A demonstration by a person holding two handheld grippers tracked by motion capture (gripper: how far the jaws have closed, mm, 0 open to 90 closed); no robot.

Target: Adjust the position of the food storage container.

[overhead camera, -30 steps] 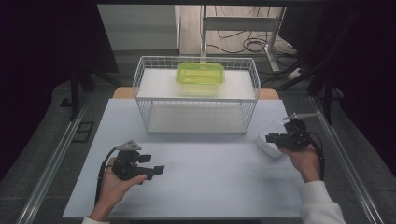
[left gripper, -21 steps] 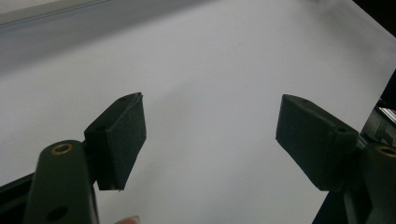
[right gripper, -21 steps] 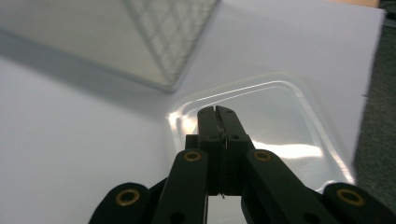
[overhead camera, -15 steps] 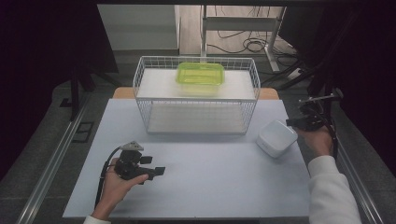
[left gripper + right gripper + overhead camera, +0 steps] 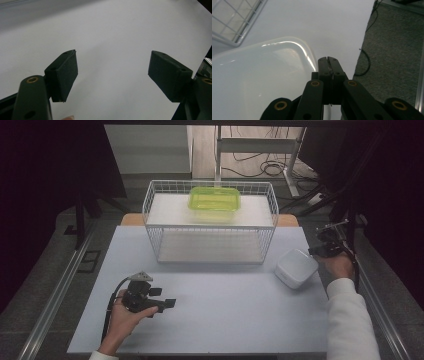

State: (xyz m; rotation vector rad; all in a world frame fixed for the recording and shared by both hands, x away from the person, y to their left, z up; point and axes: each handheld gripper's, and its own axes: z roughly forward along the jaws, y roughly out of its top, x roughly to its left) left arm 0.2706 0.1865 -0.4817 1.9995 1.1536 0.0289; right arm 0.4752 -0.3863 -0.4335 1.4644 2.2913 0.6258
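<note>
My left gripper [image 5: 167, 303] rests low over the white table [image 5: 235, 310] at front left, held by a hand. In the left gripper view its jaws [image 5: 113, 53] stand wide open with bare table between them. My right gripper [image 5: 319, 250] hovers at the table's right edge, just right of a white rounded container [image 5: 295, 268]. Seen from the right gripper view, the right gripper [image 5: 328, 60] is shut with nothing between its jaws, and the white container [image 5: 259, 77] lies close on its left without touching the jaws.
A white wire basket [image 5: 210, 245] stands at the back middle of the table with a green lidded box [image 5: 214, 199] in it toward the rear. The basket's corner [image 5: 234, 22] appears in the right gripper view. Grey floor and a cable [image 5: 364, 62] lie past the table's right edge.
My right gripper has drawn away from the white container, going right and back to the table's edge. The container stays on the table. The left gripper has kept still.
</note>
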